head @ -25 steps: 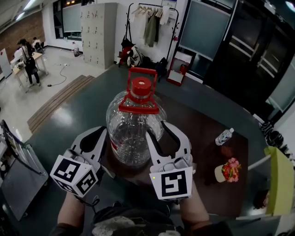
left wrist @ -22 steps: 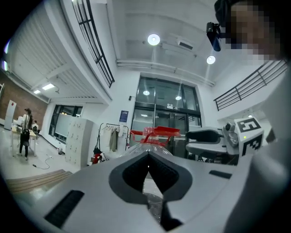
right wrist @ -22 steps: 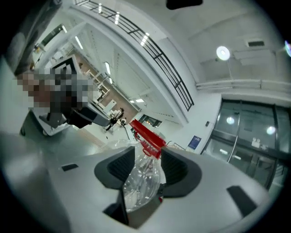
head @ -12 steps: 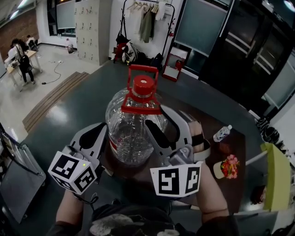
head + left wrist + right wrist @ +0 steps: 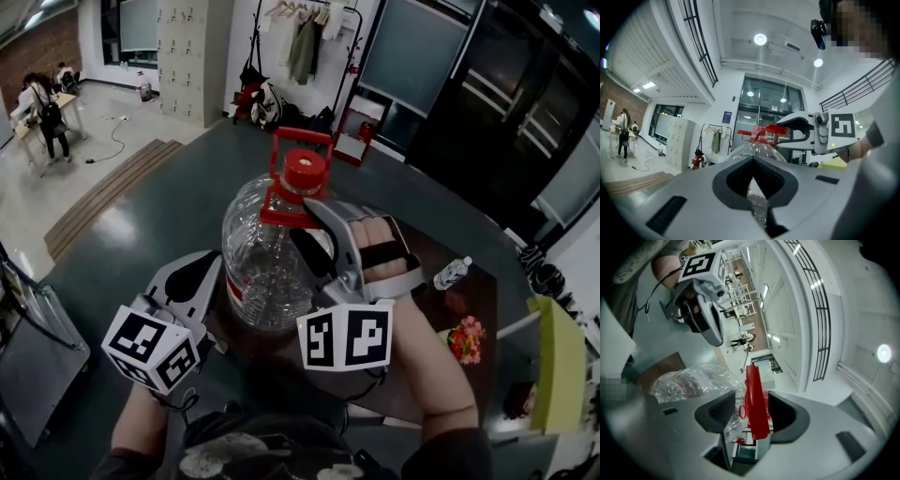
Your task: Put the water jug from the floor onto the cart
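A clear water jug with a red cap and an upright red handle stands on a brown top. My right gripper is rolled onto its side at the jug's neck. Its jaws have just been opening. In the right gripper view the red handle sits between the pads of the right gripper with a gap on each side. My left gripper lies close against the jug's left side. In the left gripper view its tips meet, with the jug behind them.
A small plastic bottle and a pot of pink flowers sit on the brown top to the right. A yellow-green chair stands beyond them. A coat rack and a person are far off.
My right gripper has rolled onto its side and risen from the jug's right flank to its neck, with the jaws spread wider. The left gripper and the jug have stayed put.
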A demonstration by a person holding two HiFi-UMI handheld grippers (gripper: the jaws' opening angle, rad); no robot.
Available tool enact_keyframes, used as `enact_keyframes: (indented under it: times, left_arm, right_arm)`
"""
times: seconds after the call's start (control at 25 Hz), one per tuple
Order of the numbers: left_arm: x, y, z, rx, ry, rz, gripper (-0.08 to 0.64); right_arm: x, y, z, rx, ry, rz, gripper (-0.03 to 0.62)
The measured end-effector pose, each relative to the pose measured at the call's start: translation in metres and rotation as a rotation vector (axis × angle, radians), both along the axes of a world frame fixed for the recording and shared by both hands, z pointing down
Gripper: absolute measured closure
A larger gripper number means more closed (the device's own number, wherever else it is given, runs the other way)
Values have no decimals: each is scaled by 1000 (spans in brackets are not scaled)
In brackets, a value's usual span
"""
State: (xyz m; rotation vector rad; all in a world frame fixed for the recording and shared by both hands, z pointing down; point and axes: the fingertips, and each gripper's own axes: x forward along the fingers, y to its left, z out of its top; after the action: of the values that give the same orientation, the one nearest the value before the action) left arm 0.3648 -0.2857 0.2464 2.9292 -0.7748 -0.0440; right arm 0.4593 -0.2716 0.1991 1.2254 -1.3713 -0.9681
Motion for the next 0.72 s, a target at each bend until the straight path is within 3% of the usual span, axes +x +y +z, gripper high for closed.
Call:
enact_keyframes:
  times: [0.2,0.36,0.72]
  left_arm:
    - [-7,-1,2,-3,-1,-8,552]
    - [-11,-6,10,-22,6,-22,552]
    - [-20,-8,16,-22,4,-56,552]
  right_arm:
    - [0,-8,-6,20,7,8,388]
    - [1,-9,-11,75,71,23,511]
    - [1,-10,-12,59,18,-4,525]
